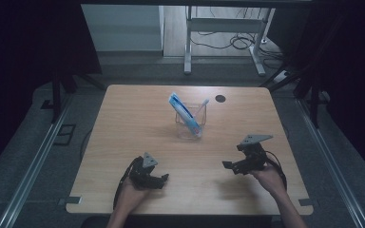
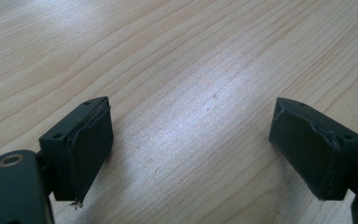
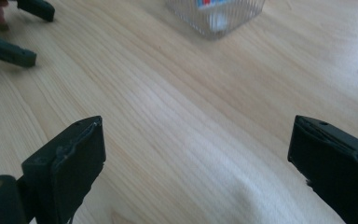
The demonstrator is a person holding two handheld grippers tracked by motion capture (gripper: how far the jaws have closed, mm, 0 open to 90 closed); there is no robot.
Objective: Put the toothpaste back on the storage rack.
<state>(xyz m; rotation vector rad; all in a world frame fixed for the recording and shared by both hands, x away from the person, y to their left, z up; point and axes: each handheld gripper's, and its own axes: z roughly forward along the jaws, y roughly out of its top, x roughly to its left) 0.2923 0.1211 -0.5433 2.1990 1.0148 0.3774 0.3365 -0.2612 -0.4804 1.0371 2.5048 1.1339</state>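
A clear plastic cup (image 1: 190, 123) stands at the middle of the wooden table (image 1: 123, 123), holding a blue and white toothpaste tube (image 1: 184, 113) and a white toothbrush (image 1: 202, 108) that lean against its rim. The cup's ribbed base (image 3: 214, 16) appears at the top of the right gripper view. My left gripper (image 1: 164, 178) rests low near the front edge, left of centre, jaws wide apart over bare wood (image 2: 191, 135). My right gripper (image 1: 227, 165) hovers front right of the cup, open (image 3: 196, 163), nothing between its jaws. The left gripper's fingers (image 3: 9, 51) show in the right gripper view's top left corner.
A small dark round hole (image 1: 220, 99) marks the table's far side. Beyond the table stand a white desk frame (image 1: 223, 28) and loose cables (image 1: 237, 42) on the floor. Metal rails (image 1: 33, 161) run along both sides.
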